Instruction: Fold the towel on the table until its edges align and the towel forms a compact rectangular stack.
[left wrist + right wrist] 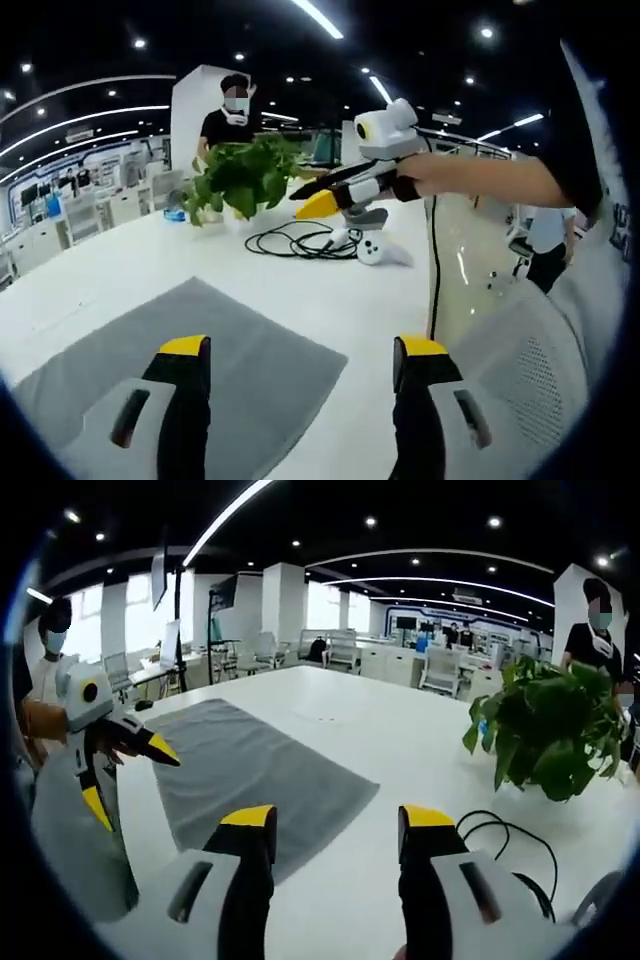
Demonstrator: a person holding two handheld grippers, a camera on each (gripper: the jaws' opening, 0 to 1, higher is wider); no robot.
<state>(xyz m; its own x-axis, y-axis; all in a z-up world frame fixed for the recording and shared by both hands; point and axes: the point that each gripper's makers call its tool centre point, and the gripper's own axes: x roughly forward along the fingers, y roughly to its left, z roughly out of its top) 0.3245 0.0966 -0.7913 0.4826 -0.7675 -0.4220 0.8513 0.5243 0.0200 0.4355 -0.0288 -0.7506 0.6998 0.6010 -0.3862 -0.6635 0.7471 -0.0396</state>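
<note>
Yellow-tipped jaws of the left hand-held gripper point(305, 362) stand wide apart above the grey towel point(240, 370), empty. That towel lies flat on the white bench point(330, 290), under and ahead of its left jaw. Ahead and to the right, the right hand-held gripper point(318, 203) hovers well above the bench on an outstretched arm, its jaws slightly parted, holding nothing. Beyond it sit a leafy plant point(240, 175), a black cable point(300, 240) and a white controller point(375, 248). A person point(232, 115) stands behind the plant.

Towel point(200, 350) lies on the table point(330, 300), plant point(245, 175) behind.
</note>
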